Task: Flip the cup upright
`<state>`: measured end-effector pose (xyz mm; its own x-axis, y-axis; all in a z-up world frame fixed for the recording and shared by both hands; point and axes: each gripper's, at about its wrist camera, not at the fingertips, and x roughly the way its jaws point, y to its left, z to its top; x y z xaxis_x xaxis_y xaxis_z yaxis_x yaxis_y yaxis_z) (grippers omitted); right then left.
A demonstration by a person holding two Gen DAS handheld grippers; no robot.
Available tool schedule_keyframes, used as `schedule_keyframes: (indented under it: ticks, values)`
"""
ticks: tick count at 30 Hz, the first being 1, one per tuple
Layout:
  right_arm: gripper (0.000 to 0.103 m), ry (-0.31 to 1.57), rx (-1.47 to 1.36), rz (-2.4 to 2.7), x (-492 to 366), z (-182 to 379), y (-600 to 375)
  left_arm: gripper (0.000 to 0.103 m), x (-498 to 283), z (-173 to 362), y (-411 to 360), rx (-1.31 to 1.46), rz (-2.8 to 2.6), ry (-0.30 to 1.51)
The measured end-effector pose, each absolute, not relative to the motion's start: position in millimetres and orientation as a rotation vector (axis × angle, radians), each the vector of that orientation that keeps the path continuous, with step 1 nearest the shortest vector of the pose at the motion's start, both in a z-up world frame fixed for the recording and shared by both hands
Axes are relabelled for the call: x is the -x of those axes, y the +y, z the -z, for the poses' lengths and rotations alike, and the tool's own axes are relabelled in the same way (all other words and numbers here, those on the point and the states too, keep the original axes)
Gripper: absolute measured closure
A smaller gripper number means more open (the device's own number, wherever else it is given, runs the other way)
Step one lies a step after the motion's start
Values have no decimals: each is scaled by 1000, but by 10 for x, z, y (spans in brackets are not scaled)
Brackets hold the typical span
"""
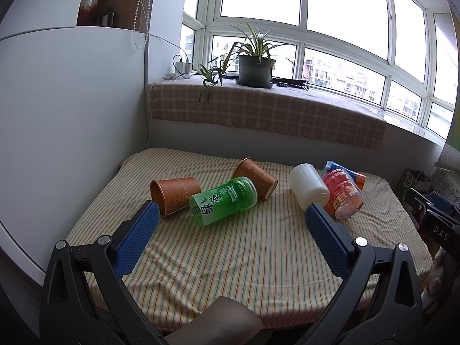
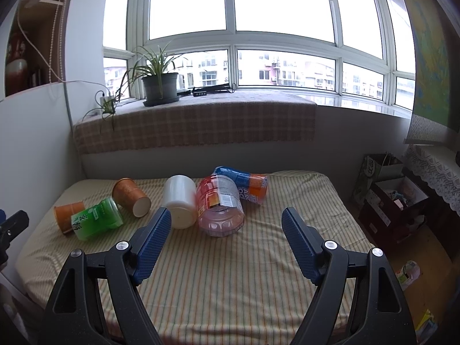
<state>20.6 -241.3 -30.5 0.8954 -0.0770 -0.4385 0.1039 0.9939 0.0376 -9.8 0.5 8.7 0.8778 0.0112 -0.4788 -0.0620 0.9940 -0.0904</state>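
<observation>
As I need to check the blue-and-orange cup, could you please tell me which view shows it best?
The right wrist view: the blue-and-orange cup lies mostly exposed behind the pink cup. The left wrist view shows only a sliver.

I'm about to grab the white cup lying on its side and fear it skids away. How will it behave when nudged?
The white cup lies on its round side, so it would probably roll. Its smooth plastic looks slippery. The striped cloth may damp that slightly.
</observation>
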Motion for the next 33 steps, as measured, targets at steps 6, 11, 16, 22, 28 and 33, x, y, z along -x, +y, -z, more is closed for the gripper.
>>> schedule_keyframes:
  ticks: [6,11,16,22,28,33]
  values:
    - [24,454,-60,94,-228,311,-2406,0,23,-62,22,100,-40,498]
    - [24,457,-59,96,-245,311,-2404,0,14,-63,24,100,-40,498]
    - [24,458,-59,94,-250,320,-2414,0,13,-63,29,100,-39,497]
    - [24,462,-57,91,-272,333,-2422,0,1,-67,31,101,-39,494]
    - [24,463,-57,90,-273,334,-2422,0,-9,-79,35,100,-39,494]
    - [24,467,-59,88,-286,343,-2435,0,-15,-86,35,99,-38,493]
